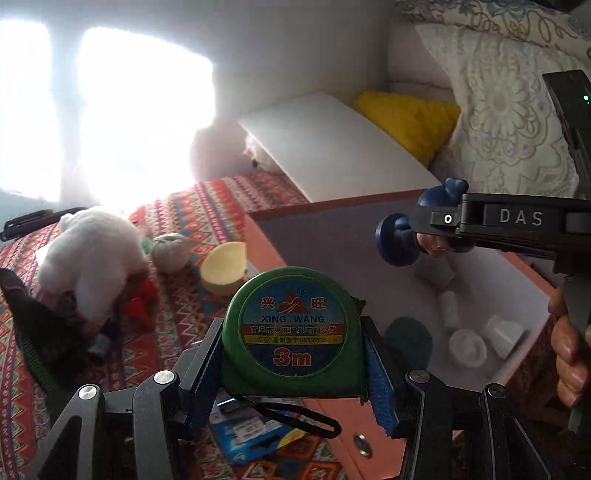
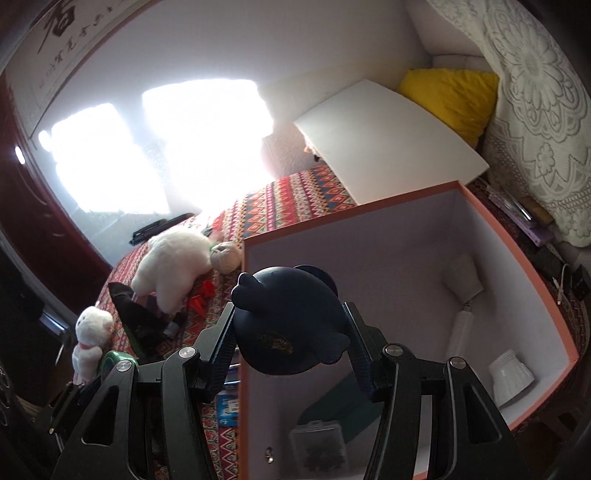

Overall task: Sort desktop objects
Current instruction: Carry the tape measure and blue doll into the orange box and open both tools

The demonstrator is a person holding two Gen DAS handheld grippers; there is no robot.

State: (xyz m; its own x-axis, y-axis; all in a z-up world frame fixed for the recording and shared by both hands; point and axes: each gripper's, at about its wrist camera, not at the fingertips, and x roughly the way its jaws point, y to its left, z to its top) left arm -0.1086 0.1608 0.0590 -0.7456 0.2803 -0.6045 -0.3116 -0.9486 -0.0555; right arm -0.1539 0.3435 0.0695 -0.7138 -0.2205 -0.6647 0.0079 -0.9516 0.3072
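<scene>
Tape measure: glossy green plastic, shiny label. Bear: fluffy white plush. Box: matt white card inside. Tablecloth: woven patterned cloth.

Light: two window panes beyond the tongs, blown out white; nothing shows through them.
Wall: pale, plain, behind the white board.
Calligraphy: a dark-framed scroll high on the left, characters too blurred to read.
Bench cover: a red zigzag-patterned cloth.
Seat: a yellow cushion far right, perhaps on a sofa, beside a cream lace throw.
</scene>
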